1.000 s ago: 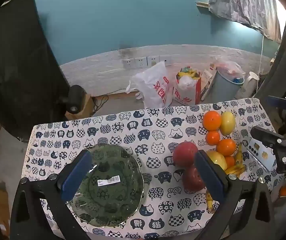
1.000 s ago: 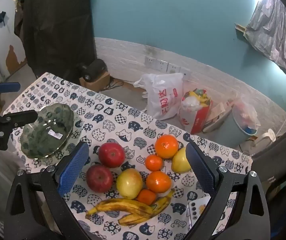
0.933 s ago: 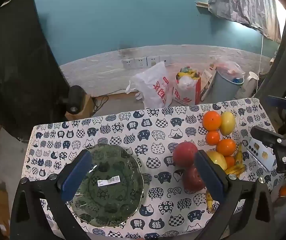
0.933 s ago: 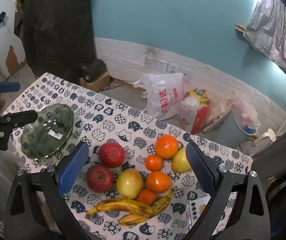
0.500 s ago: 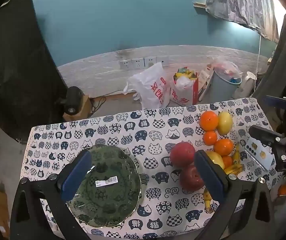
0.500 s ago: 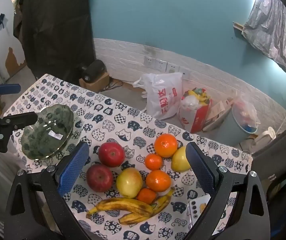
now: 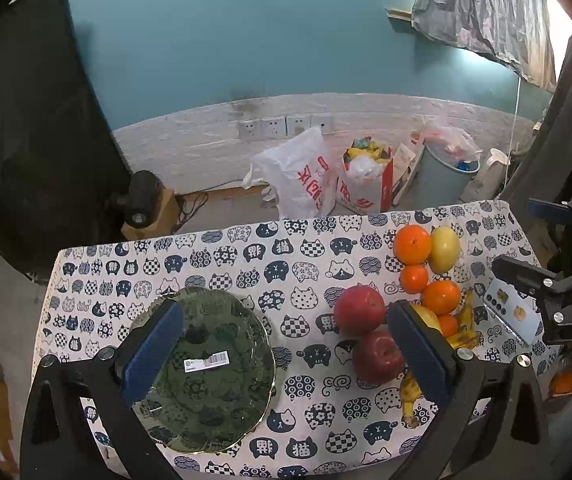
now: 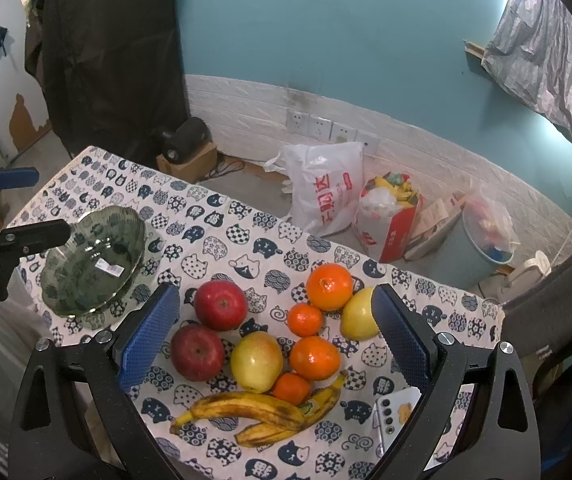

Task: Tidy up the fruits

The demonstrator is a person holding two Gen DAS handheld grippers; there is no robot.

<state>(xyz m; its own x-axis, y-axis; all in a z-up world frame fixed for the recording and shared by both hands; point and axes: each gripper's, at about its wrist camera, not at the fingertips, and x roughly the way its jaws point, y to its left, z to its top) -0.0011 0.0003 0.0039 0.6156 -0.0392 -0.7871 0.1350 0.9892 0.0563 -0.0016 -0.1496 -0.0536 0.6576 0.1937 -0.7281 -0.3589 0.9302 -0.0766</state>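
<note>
Fruit lies bunched at the right end of a table draped in a cat-print cloth (image 8: 245,216): two red apples (image 8: 220,304), a yellow-red apple (image 8: 256,361), a yellow pear-like fruit (image 8: 358,314), a large orange (image 8: 329,286), smaller oranges (image 8: 314,357) and two spotted bananas (image 8: 245,408). Only the right wrist view lays out the whole pile, bananas included; in the left wrist view a blue finger pad covers much of it. The green glass bowl (image 7: 209,372), empty and well apart at the left end, carries a white barcode sticker (image 7: 207,361), print too small to read. Both claws hover above the table, spread wide and gripping nothing: the left gripper (image 7: 286,352) over the bowl and red apples, the right gripper (image 8: 273,336) over the pile. "DAS" is legible on the right gripper's body in the left view. A white plastic bag (image 8: 326,188) on the floor bears red characters.
</note>
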